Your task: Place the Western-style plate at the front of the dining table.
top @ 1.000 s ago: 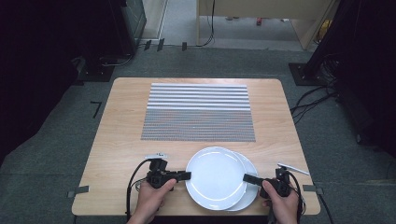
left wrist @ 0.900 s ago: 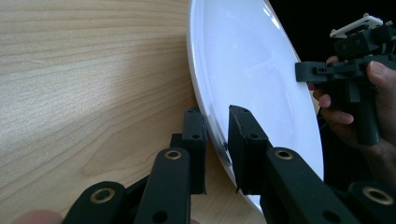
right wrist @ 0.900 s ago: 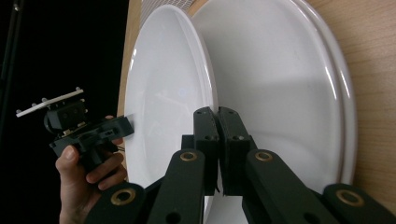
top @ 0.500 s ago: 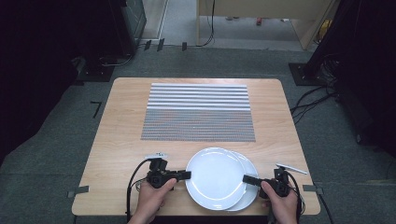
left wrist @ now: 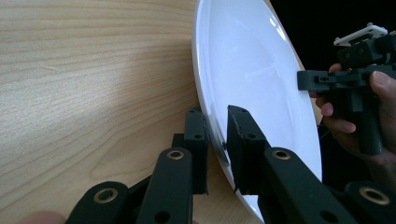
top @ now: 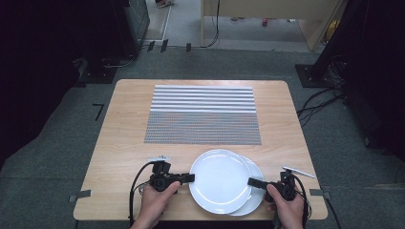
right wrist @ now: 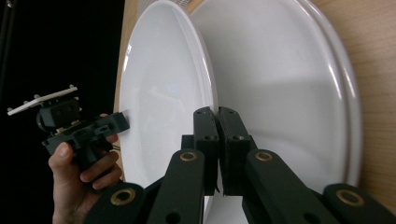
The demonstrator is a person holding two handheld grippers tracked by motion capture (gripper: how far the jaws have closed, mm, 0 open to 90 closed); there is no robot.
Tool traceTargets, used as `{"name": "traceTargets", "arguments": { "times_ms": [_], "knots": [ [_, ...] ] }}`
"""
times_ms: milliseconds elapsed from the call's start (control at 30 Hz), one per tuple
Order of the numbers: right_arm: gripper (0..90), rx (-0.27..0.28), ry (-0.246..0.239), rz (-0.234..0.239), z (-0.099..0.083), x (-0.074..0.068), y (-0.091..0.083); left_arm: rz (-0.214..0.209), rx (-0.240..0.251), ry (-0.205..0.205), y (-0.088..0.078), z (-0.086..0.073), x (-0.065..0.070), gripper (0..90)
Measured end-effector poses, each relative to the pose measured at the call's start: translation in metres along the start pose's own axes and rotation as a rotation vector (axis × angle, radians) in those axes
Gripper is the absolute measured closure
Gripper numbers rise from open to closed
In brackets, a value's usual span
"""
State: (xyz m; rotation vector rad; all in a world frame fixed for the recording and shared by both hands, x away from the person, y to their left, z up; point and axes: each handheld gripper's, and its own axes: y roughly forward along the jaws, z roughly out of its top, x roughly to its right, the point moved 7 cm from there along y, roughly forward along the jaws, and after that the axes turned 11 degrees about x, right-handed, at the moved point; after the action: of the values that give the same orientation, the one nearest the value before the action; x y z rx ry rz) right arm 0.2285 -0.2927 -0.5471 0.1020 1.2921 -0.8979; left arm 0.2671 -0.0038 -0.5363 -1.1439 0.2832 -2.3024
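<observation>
White top plate (top: 219, 180) at near table (top: 124, 124) edge, overlapping lower plate (top: 255, 198); left gripper (top: 190, 178) and right gripper (top: 251, 182) both clamp its rim.

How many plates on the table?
2. The top plate sits at the near edge of the table, clamped between both tools. The lower plate lies under it, offset to the right. More underneath cannot be ruled out.

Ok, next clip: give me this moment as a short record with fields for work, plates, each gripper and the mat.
work: lifting the upper round white plate off the lower white plate
left gripper: shut on the upper plate's left rim
right gripper: shut on its right rim
striped grey woven mat: flat, beyond the plates
wooden table: bears all
</observation>
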Motion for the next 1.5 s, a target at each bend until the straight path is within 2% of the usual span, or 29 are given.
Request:
{"name": "traceTargets", "arguments": {
  "times_ms": [267, 467, 667, 1000, 1100, 1300, 1500],
  "knots": [
    [87.8, 0.005, 0.012, 0.034, 0.011, -0.012, 0.001, -0.008, 0.022, 0.021, -0.007, 0.017, 0.007, 79.3],
    [87.9, 0.008, -0.012, 0.050, 0.024, -0.027, 0.007, 0.003, 0.035, 0.023, -0.011, 0.034, 0.004, 79.2],
    [87.9, 0.012, -0.039, 0.067, 0.041, -0.046, 0.022, 0.026, 0.056, 0.035, -0.019, 0.060, 0.000, 79.0],
    [87.8, 0.020, -0.085, 0.083, 0.077, -0.077, 0.050, 0.049, 0.101, 0.022, -0.024, 0.106, -0.013, 79.2],
    [87.9, 0.018, -0.083, 0.081, 0.087, -0.084, 0.058, 0.054, 0.116, 0.013, -0.024, 0.118, -0.018, 79.3],
    [87.8, 0.021, -0.098, 0.072, 0.104, -0.092, 0.075, 0.083, 0.126, 0.006, -0.020, 0.136, -0.031, 78.9],
    [87.8, 0.019, -0.095, 0.057, 0.116, -0.092, 0.093, 0.120, 0.124, -0.004, -0.013, 0.149, -0.045, 78.3]
  ]
}}
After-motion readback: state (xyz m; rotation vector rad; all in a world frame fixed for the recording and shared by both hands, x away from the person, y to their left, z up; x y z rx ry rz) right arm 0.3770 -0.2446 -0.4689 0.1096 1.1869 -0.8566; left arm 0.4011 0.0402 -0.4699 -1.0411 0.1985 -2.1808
